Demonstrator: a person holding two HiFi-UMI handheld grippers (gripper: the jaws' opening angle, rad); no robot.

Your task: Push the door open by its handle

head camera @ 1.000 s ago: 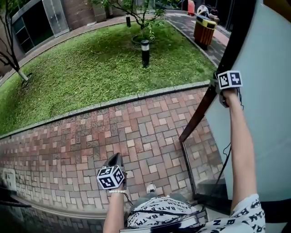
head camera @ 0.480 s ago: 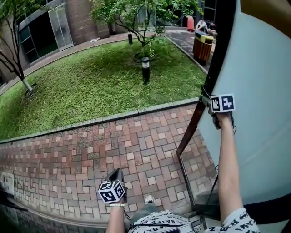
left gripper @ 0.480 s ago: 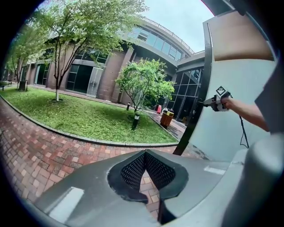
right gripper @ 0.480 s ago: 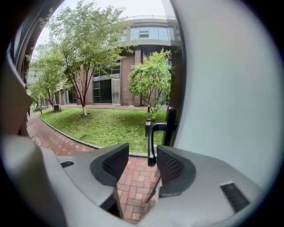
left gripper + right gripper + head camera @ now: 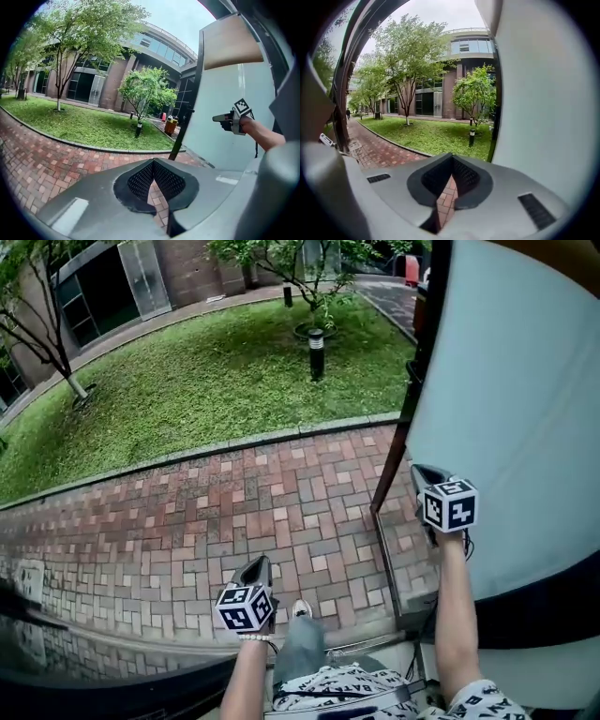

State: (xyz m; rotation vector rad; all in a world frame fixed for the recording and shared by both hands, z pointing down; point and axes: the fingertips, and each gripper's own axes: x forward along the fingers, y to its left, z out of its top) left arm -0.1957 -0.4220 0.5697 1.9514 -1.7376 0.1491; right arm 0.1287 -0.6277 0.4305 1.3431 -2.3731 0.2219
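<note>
The door [image 5: 511, 381] is a frosted pale panel in a dark frame, swung outward at the right of the head view. A dark handle fitting [image 5: 413, 371] juts from its leading edge and shows small in the left gripper view [image 5: 189, 111]. My right gripper [image 5: 419, 470] is held low beside the panel, apart from the handle. Its jaws are closing to shut, tips together, with nothing between them [image 5: 452, 176]. My left gripper [image 5: 262, 561] hangs low over the brick paving, shut and empty [image 5: 153, 180]. The right gripper [image 5: 215, 118] also shows in the left gripper view.
Red brick paving [image 5: 234, 502] runs outside, with a kerb and lawn [image 5: 206, 381] beyond. A short black lamp post [image 5: 317, 352] and a small tree stand on the grass. The door's bottom rail [image 5: 386, 549] lies beside my right leg. A brick building [image 5: 112, 84] stands behind.
My right gripper has come down and back from the door's leading edge to a low place beside the panel. The left gripper has stayed low. The view has moved forward through the doorway.
</note>
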